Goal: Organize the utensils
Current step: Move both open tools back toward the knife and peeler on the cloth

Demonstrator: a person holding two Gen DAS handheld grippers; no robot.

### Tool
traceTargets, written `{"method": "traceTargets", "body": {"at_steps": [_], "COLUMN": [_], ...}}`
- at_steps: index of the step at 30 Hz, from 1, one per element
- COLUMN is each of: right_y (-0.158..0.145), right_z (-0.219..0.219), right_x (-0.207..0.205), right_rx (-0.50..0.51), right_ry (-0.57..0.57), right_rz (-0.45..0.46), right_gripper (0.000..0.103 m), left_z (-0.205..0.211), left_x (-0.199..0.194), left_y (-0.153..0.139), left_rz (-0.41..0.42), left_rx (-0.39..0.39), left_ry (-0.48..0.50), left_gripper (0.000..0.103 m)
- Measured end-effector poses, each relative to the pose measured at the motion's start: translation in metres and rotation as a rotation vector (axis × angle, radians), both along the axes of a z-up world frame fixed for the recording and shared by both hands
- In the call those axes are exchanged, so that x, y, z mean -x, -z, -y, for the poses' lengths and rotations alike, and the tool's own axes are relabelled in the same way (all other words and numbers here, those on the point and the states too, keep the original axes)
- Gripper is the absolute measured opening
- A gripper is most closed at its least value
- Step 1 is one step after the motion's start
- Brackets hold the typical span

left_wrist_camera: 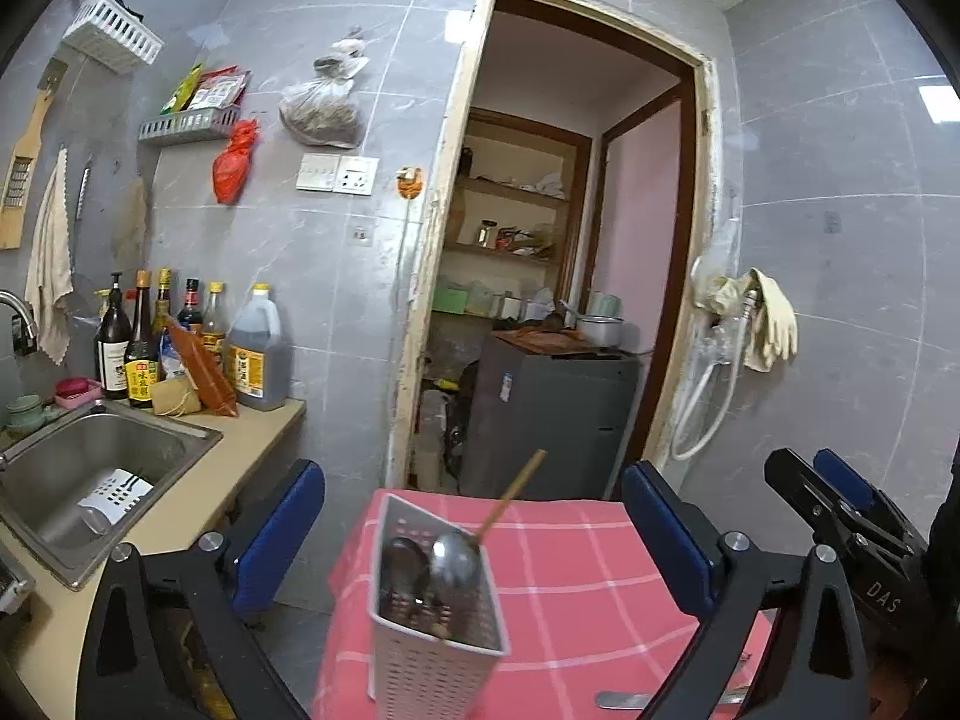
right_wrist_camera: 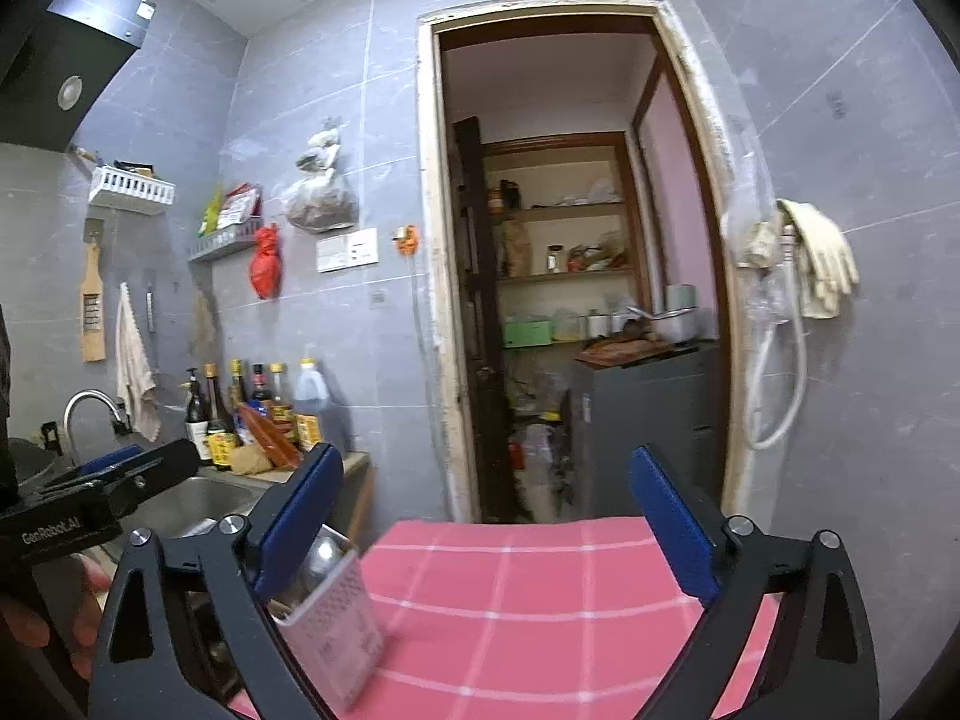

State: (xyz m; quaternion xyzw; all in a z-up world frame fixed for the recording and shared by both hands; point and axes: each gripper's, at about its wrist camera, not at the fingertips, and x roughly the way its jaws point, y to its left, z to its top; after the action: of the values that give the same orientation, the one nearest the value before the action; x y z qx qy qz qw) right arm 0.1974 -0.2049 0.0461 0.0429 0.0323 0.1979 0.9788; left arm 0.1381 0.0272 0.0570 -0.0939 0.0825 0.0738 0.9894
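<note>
Fingers of left gripper (left_wrist_camera: 471, 534) and right gripper (right_wrist_camera: 486, 519) spread wide, empty; utensil caddy (left_wrist_camera: 432, 618) stands untouched on pink cloth (left_wrist_camera: 600, 570).

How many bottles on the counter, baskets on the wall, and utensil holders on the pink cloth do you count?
Condiment bottles on the beige counter: 6
Slotted plastic wall baskets, one white, one grey: 2
White perforated plastic utensil holder: 1
Total: 9
</note>
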Motion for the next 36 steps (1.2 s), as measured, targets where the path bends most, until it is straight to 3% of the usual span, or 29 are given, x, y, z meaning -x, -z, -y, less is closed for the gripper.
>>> {"method": "traceTargets", "body": {"at_steps": [7, 18, 36], "right_y": [0.011, 0.039, 0.115], "right_z": [0.041, 0.101, 0.148], "right_x": [0.011, 0.007, -0.032], "right_rx": [0.041, 0.109, 0.149], "right_ry": [0.076, 0.166, 0.162], "right_rz": [-0.028, -0.118, -0.330], "right_gripper": [0.102, 0.102, 0.102], "left_z": [0.028, 0.079, 0.135], "left_x": [0.008, 0.002, -0.042], "left_y": [0.011, 0.036, 0.101], "left_rz": [0.017, -0.022, -0.234], "left_rx": [0.000, -0.048, -0.060], "left_ry": [0.034, 0.084, 0.155], "left_gripper": [0.102, 0.102, 0.102]}}
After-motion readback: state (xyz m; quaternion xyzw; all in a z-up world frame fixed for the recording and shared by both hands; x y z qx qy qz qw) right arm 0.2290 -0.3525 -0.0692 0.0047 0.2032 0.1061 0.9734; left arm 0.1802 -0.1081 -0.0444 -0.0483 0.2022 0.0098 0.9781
